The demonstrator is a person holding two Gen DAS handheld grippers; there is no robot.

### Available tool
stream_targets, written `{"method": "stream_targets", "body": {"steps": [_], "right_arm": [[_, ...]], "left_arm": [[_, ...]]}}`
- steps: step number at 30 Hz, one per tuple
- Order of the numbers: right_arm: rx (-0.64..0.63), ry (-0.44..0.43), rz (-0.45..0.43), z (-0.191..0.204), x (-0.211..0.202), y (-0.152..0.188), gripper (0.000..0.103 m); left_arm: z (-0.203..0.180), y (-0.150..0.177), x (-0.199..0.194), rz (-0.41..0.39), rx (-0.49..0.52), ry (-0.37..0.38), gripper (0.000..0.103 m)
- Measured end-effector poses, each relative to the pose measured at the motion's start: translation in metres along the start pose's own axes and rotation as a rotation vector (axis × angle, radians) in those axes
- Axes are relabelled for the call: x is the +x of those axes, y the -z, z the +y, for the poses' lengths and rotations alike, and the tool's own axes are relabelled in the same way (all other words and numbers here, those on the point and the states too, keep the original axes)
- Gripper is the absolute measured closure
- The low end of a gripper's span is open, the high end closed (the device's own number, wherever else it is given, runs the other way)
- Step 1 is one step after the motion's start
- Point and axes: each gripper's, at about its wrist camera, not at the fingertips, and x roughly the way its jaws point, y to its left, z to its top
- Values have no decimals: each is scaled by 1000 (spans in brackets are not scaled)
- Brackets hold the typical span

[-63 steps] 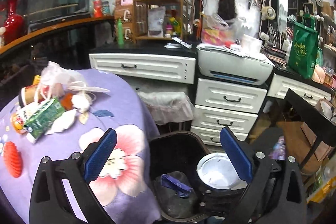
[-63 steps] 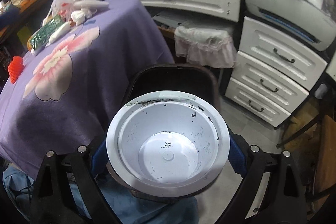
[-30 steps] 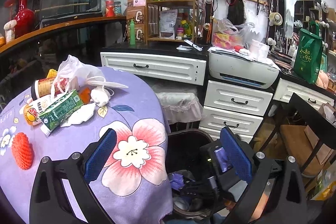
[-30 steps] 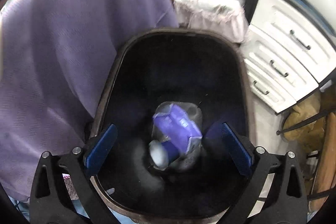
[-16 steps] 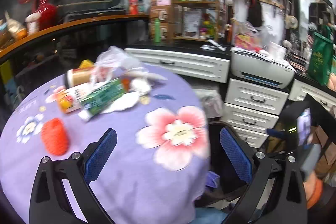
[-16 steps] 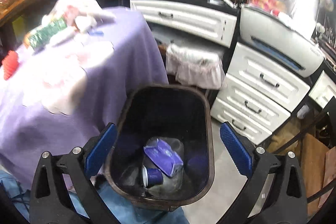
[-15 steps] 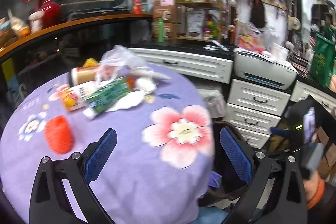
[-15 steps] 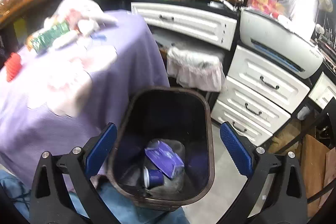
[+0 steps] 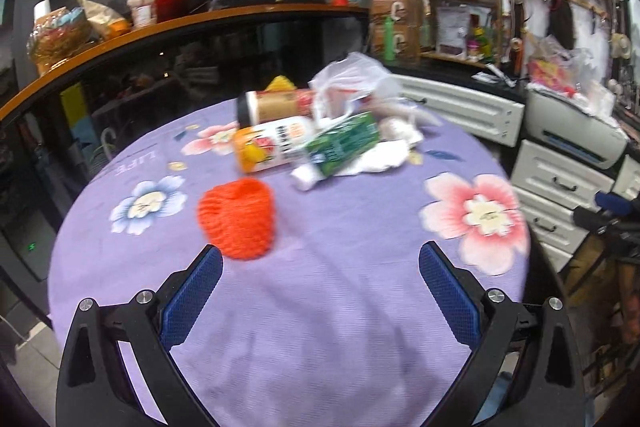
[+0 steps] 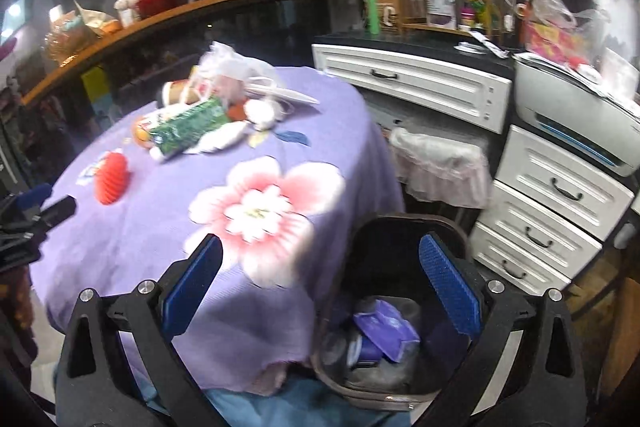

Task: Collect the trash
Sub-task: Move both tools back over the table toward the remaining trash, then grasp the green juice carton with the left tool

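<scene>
We find both the left gripper (image 9: 320, 283) and right gripper (image 10: 320, 275) released and empty, the left facing the orange foam net (image 9: 238, 223) as likely next pickup, the right poised by the bin (image 10: 400, 311).

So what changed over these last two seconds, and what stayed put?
The right gripper let go of the white bowl it held over the black trash bin; it is now open and empty, pulled back up. The left gripper, open throughout, swung from the bin toward the table, now facing the orange foam net. The green carton, bottles and plastic bag on the purple tablecloth have not moved.
</scene>
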Motion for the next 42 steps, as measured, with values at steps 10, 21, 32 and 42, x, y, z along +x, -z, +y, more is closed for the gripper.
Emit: {"method": "stream_targets", "body": {"steps": [10, 21, 32, 42], "right_arm": [[-49, -79, 11, 36, 15, -20, 6], [-53, -73, 59, 34, 34, -16, 6], [-40, -59, 107, 17, 53, -14, 6], [-55, -62, 119, 19, 64, -20, 6]], "left_arm": [[38, -15, 41, 96, -19, -19, 6], [-2, -70, 99, 141, 245, 138, 21], [-34, -97, 171, 267, 454, 140, 40], [-52, -100, 212, 349, 608, 61, 40]]}}
